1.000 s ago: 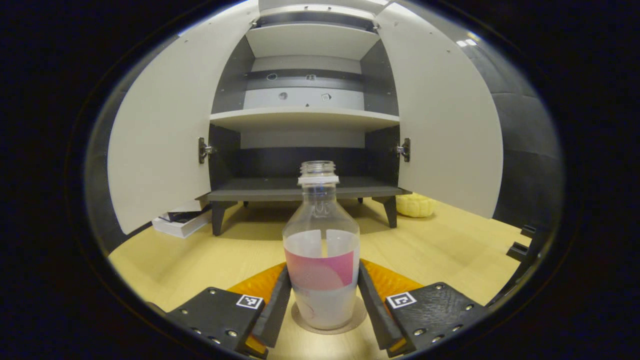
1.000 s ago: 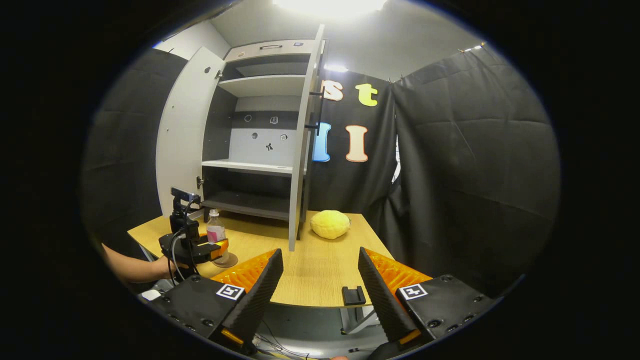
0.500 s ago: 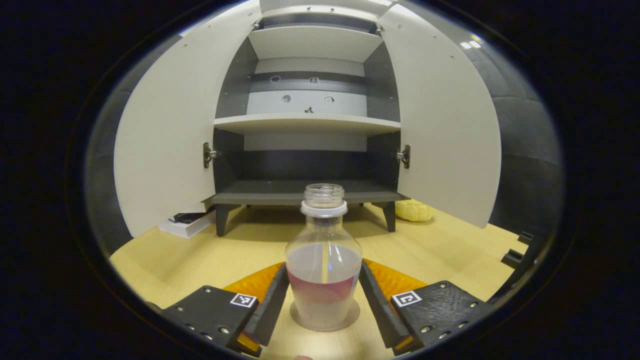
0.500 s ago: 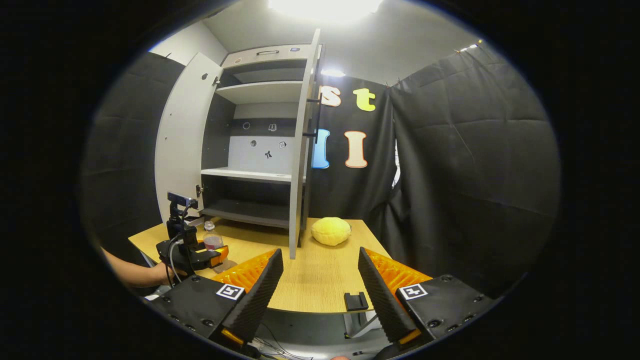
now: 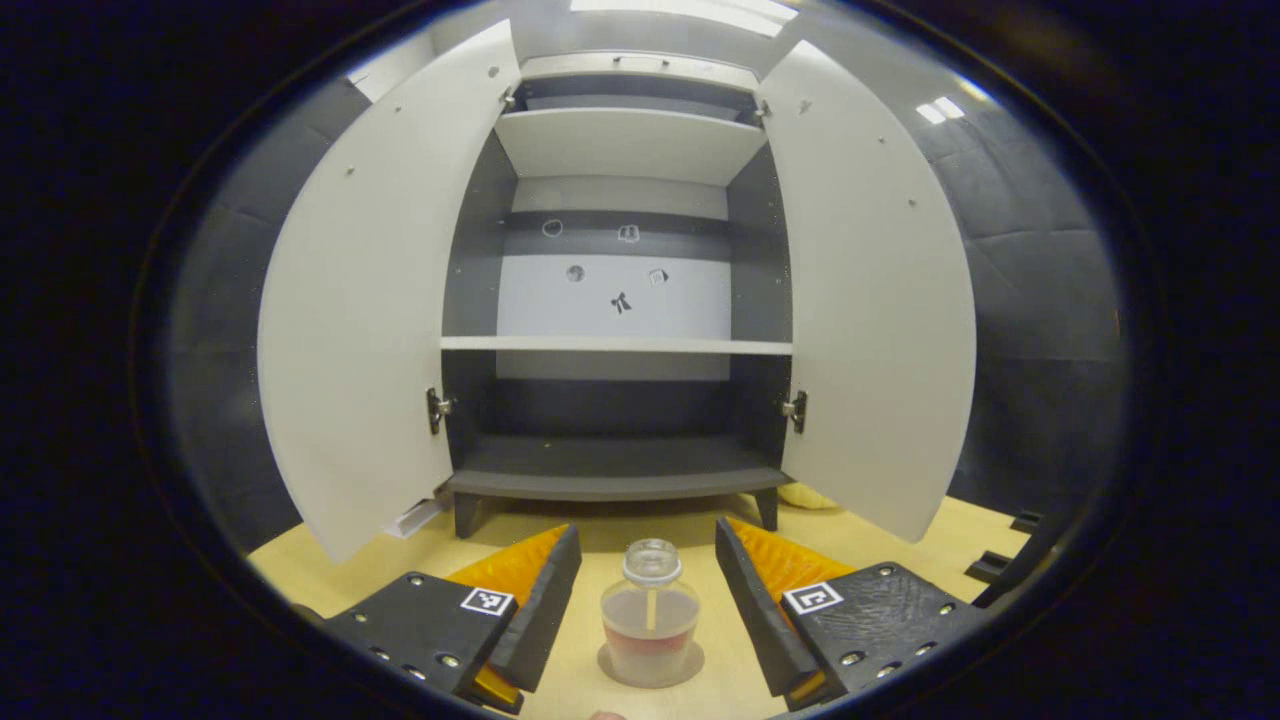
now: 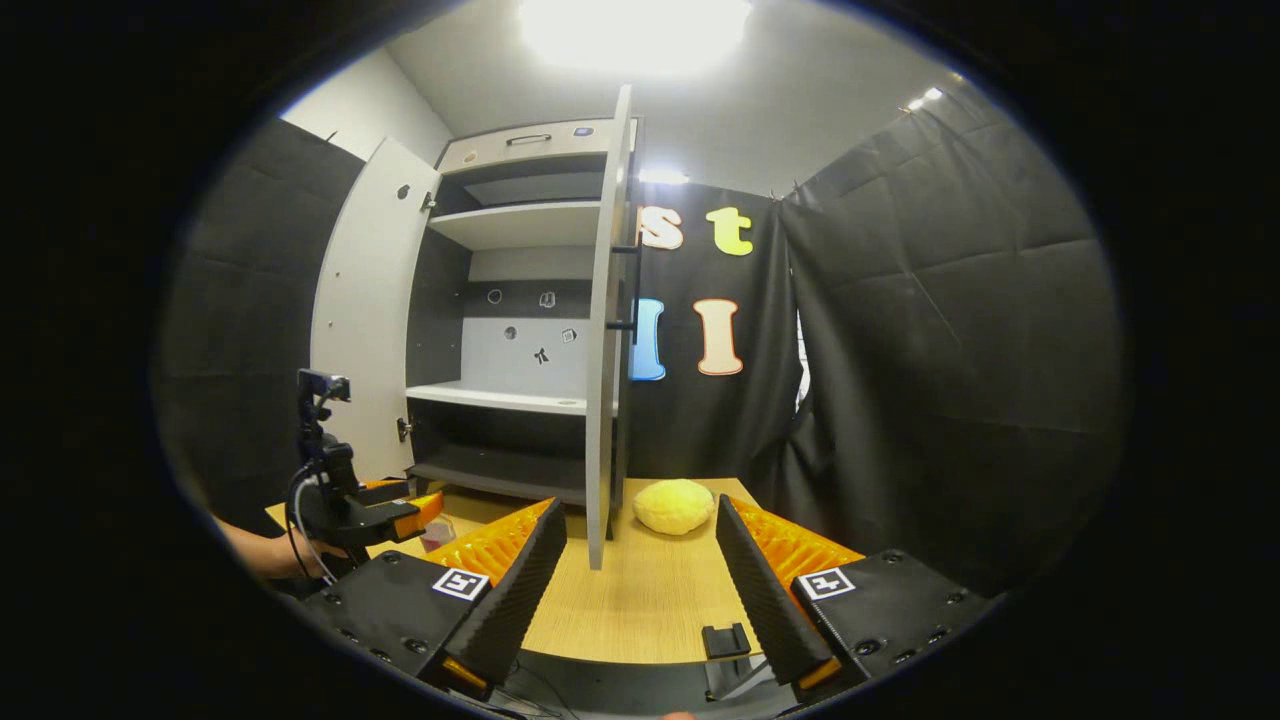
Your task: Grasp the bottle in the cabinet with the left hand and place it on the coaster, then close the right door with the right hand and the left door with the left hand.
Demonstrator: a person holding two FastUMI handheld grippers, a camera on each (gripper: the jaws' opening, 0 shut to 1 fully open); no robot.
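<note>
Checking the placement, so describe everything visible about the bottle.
The bottle is clear plastic, uncapped, with a pink label band. It stands upright on a round coaster on the wooden table, between the open fingers of the left gripper, which do not touch it.

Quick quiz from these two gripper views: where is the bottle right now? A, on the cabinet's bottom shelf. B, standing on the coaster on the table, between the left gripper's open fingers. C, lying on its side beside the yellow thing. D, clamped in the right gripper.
B: the bottle stands upright on the coaster, and the left gripper has its fingers apart on either side, not touching it.
</note>
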